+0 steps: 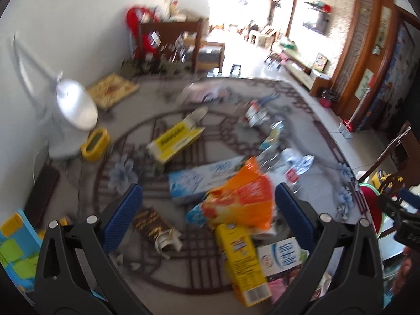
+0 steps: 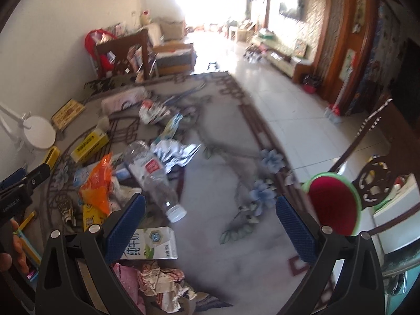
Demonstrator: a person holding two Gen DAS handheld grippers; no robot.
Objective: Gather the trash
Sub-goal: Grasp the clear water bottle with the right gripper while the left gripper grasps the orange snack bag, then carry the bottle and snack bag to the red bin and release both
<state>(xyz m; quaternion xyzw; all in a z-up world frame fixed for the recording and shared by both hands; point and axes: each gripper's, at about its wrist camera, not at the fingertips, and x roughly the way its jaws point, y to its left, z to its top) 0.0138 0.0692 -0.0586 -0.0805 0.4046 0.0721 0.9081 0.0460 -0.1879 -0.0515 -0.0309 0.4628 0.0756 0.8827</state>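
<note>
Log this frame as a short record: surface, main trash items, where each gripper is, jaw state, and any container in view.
surface: patterned tablecloth, littered
trash: orange snack bag, clear plastic bottle, yellow carton, milk carton, crumpled paper
left gripper: above the orange bag and yellow carton, jaws wide apart, holding nothing
right gripper: over bare cloth beside the bottle, jaws wide apart, holding nothing
container: red bowl with green rim at the table's right edge
image quality: motion blur

Legible text is limited. The white flattened milk carton [image 2: 151,244] carries large green Chinese characters reading 纯牛奶. The black body of the left gripper [image 2: 15,197], seen in the right wrist view, carries small white lettering resembling "GenRobot.AI". Print on the remaining boxes, wrappers and bottle label is too blurred to read.
</note>
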